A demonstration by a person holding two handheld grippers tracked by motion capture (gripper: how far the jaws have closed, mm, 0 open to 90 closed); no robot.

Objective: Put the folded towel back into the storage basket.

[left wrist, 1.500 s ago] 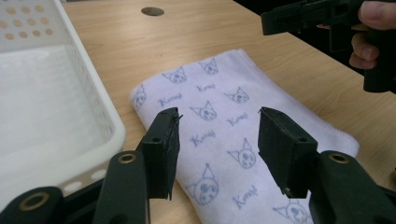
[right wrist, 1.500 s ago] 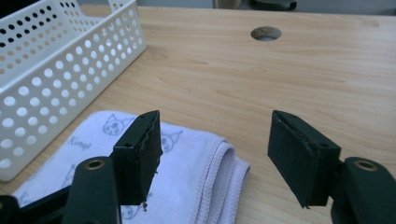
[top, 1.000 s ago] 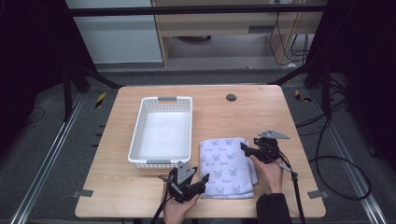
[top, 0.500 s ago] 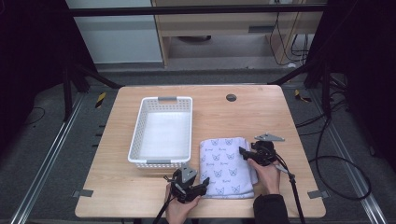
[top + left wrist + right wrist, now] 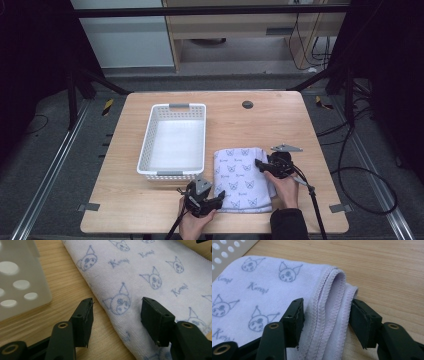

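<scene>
Basket (image 5: 172, 141): white, perforated, on the counter (image 5: 280, 125), left of the towel.
Left gripper (image 5: 216, 202): at the towel's near left corner, fingers (image 5: 83, 321) spread astride its edge.
Towel (image 5: 241, 177): pale lilac, folded, cat-face print, flat on the counter just beside the basket.
Right gripper (image 5: 259, 163): at the towel's right side, fingers (image 5: 294, 318) spread around the stitched folded edges.

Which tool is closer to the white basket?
The left tool. It sits just below the white basket's near rim, at the towel's near-left corner. The right tool is across the towel, at its right edge, farther off.
</scene>
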